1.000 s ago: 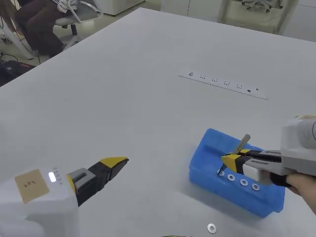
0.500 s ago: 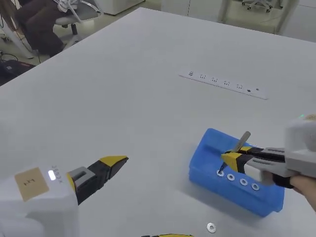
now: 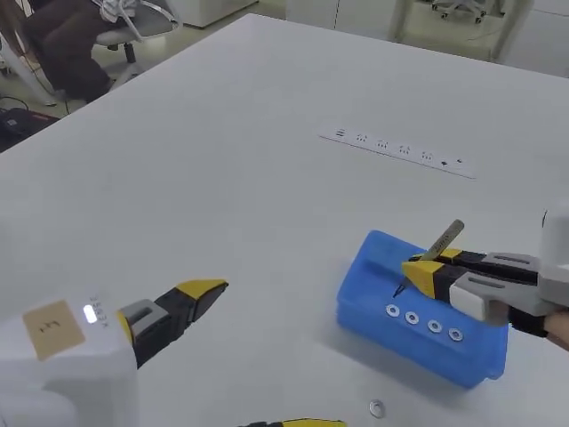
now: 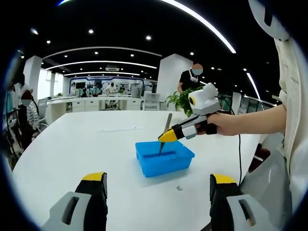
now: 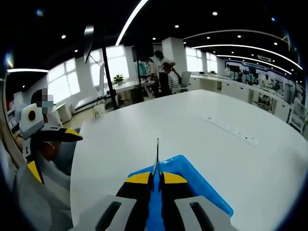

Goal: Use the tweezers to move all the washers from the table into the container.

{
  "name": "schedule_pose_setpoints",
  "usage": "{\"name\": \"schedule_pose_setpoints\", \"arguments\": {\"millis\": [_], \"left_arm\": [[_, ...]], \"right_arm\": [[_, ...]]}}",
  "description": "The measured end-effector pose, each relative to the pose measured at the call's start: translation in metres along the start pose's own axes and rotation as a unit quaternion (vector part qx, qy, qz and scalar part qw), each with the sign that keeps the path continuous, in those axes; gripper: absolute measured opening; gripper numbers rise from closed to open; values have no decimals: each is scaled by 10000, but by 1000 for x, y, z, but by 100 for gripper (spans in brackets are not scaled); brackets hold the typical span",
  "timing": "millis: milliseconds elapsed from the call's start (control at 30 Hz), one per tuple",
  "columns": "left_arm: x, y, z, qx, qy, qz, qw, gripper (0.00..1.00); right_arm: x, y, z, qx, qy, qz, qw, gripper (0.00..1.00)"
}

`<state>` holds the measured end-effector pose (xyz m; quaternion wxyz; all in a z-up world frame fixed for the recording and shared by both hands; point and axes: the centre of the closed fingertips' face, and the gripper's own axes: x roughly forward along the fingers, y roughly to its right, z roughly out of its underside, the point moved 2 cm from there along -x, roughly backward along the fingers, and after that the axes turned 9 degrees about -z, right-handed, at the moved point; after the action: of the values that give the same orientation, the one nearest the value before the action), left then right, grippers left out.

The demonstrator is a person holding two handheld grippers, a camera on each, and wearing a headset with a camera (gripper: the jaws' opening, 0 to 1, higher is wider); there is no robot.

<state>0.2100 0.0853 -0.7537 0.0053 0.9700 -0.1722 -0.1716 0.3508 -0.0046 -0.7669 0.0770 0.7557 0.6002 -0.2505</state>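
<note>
The right tool (image 3: 413, 271) is pinched narrow on the tweezers (image 3: 442, 240), whose tip hangs inside the blue container (image 3: 369, 253), toward its far side. Four washers (image 3: 412, 317) lie in a row in the container along its near side. One loose washer (image 3: 377, 408) lies on the desk (image 3: 267, 178), near the container's front. The left tool (image 4: 158, 180) stands wide with nothing in it, well apart to the left. The tweezers' tip is too small to tell if it carries anything. I judge this to be the end of a drop-off. The next move calls for lifting clear of the rim, swinging to the loose washer and nipping its thin edge without skidding it across the desk
</note>
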Motion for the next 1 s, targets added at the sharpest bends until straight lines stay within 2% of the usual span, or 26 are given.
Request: {"name": "schedule_pose_setpoints", "arguments": {"millis": [133,433,1000], "left_arm": [[0,0,0,2,-11,10,10000,89],[-1,0,0,-10,8,5,10000,89],[-1,1,0,-7,8,34,10000,89]], "right_arm": [[-3,-6,-4,-131,-2,-28,9999,4],[-8,-24,-5,-57,71,-187,9998,4],[-7,-50,28,367,-168,-459,9981,4]]}}
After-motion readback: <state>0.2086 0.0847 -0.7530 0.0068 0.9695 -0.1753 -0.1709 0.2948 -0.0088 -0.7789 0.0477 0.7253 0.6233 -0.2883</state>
